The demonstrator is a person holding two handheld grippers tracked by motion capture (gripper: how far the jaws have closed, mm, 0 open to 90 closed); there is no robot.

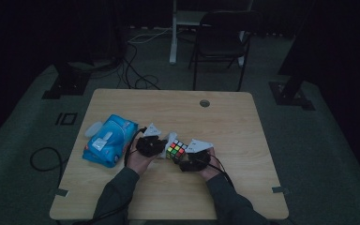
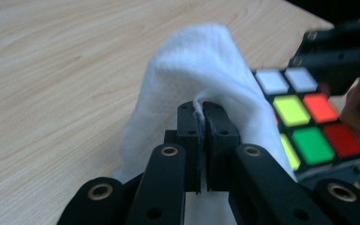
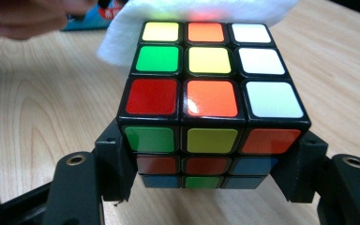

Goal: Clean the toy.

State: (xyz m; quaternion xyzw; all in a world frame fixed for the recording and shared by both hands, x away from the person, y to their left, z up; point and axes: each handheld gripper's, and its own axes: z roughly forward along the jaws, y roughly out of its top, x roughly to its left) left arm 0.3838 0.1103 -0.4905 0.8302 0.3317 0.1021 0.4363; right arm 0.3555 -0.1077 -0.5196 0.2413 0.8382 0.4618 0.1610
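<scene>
Black jaws of the right gripper [image 3: 206,164] clamped a Rubik's cube [image 3: 211,98] by its two sides, holding it near the middle of the wooden surface [image 1: 243,126], its top face mixed in yellow, orange, white, green and red. Against the cube's far side pressed a white wipe [image 2: 192,75], pinched tight between the closed jaws of the left gripper [image 2: 205,122]. From above, the two grippers met at the cube, a hand [image 1: 143,161] behind each. Well to their left lay a blue pack of wipes [image 1: 108,139] on the surface.
</scene>
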